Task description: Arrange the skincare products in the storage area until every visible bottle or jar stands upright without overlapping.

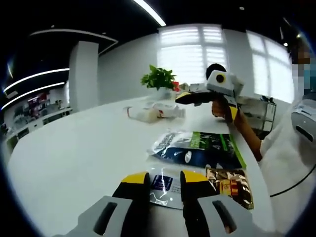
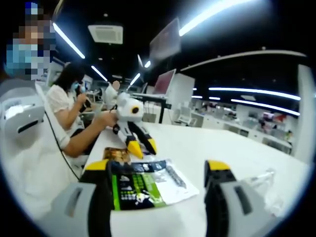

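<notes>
Presently, in the left gripper view, the left gripper (image 1: pixel 164 178) rises from 6 o'clock with its yellow-tipped jaws apart and nothing between them; released. Just past the tips lies a clear packet with a blue label (image 1: pixel 165 186) flat on the white table (image 1: pixel 74 158). At 4 o'clock from it sits a brown foil packet (image 1: pixel 231 185), touching or just beside it; I cannot tell which. Beyond, toward 1 o'clock, lies a green-and-dark pouch (image 1: pixel 200 148), also flat. Farther up the table, near 12 o'clock, a clear bag with pale bottle-like contents (image 1: pixel 155 111) lies on its side; the contents are too blurred to name. A potted green plant (image 1: pixel 159 78) stands behind it. The right gripper (image 1: pixel 183 97) enters at 1 o'clock, held in a hand (image 1: pixel 223 107), pointing toward the bag; whether its jaws are parted cannot be told from this angle.

In the right gripper view, the right gripper (image 2: pixel 160 170) has its jaws wide apart, empty, straddling the green-and-dark pouch (image 2: pixel 143 186) without touching it as far as can be seen. The brown foil packet (image 2: pixel 112 154) lies at 10 o'clock from the pouch. The left gripper (image 2: pixel 139 147) shows at 11 o'clock, tips parted, over the table. A clear plastic wrapper (image 2: pixel 261 185) lies at 3 o'clock. A seated person in white (image 2: pixel 64 98) is in the background at 10 o'clock.
</notes>
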The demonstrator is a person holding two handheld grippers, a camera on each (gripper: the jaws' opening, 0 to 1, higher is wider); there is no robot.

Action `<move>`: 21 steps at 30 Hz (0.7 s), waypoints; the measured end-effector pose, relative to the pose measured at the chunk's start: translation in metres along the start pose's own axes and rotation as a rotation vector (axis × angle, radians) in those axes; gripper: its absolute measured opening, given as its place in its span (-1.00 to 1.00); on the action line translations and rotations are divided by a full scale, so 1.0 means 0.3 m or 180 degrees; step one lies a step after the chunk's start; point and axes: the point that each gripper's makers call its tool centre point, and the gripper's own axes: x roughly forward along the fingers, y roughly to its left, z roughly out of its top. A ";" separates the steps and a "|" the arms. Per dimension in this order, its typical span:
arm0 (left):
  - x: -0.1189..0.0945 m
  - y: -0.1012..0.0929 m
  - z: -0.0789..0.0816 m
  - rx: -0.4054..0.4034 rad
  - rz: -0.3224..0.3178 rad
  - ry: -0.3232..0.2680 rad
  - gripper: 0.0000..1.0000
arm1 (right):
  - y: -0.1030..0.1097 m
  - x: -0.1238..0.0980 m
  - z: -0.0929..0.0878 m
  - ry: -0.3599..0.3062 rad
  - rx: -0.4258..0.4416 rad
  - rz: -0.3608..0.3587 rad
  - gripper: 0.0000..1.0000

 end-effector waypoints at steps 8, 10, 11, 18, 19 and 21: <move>0.010 -0.004 0.005 0.0074 -0.0033 -0.0025 -0.56 | -0.004 -0.002 0.001 -0.0004 0.0008 -0.0017 0.55; 0.013 -0.001 0.007 0.0087 -0.0026 -0.0030 -0.56 | -0.002 -0.001 0.000 -0.0004 0.0007 -0.0010 0.55; 0.015 0.000 0.008 0.0087 -0.0023 -0.0036 -0.56 | -0.001 -0.001 -0.001 0.0003 0.0003 -0.0007 0.55; 0.017 0.001 0.011 0.0114 0.0066 -0.0022 -0.55 | -0.004 -0.003 0.002 -0.0011 0.0012 -0.0027 0.56; 0.017 0.004 0.010 0.0103 0.0070 -0.0016 -0.55 | -0.004 -0.004 0.002 -0.0013 0.0014 -0.0026 0.55; 0.017 0.010 0.010 0.0076 0.0090 -0.0014 -0.51 | -0.003 -0.003 0.002 -0.0014 0.0015 -0.0022 0.56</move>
